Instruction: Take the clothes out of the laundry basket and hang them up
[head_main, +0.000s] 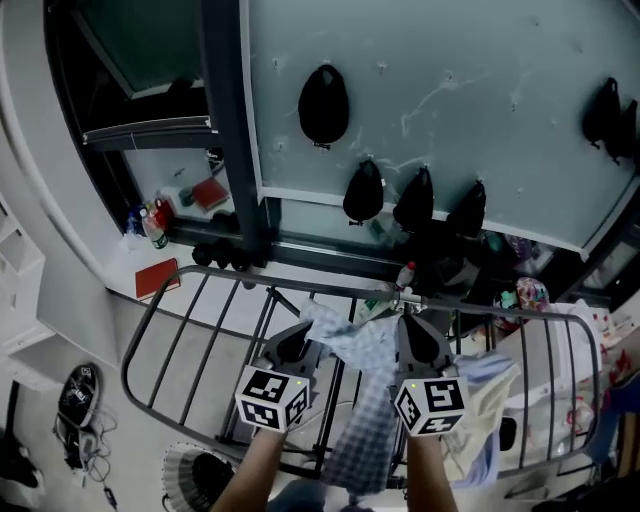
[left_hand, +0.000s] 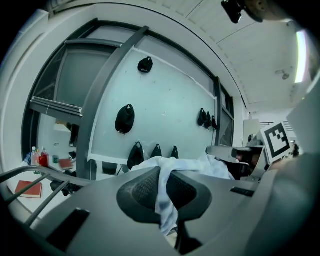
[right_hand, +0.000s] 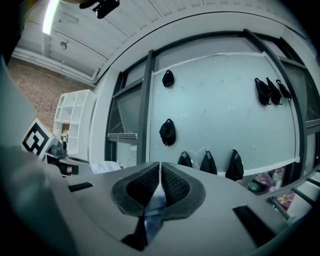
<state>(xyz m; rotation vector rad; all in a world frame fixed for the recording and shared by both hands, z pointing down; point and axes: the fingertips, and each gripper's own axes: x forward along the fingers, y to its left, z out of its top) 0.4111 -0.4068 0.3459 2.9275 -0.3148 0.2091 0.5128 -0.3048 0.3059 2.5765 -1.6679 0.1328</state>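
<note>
A pale blue checked cloth (head_main: 362, 352) is stretched between my two grippers above the dark metal drying rack (head_main: 200, 272). Its lower part hangs down between the bars. My left gripper (head_main: 305, 330) is shut on the cloth's left corner, and white fabric (left_hand: 165, 200) is pinched between its pads. My right gripper (head_main: 411, 324) is shut on the right corner, where a strip of blue cloth (right_hand: 154, 206) shows under the closed pads (right_hand: 172, 185). Both grippers sit side by side just below the rack's far rail.
More clothes (head_main: 486, 398) hang over the rack's right side. A white slotted basket (head_main: 190, 476) stands on the floor at lower left. Black caps (head_main: 324, 104) hang on wall hooks beyond the rack. A red book (head_main: 157, 278) and bottles (head_main: 150, 222) lie on the sill at left.
</note>
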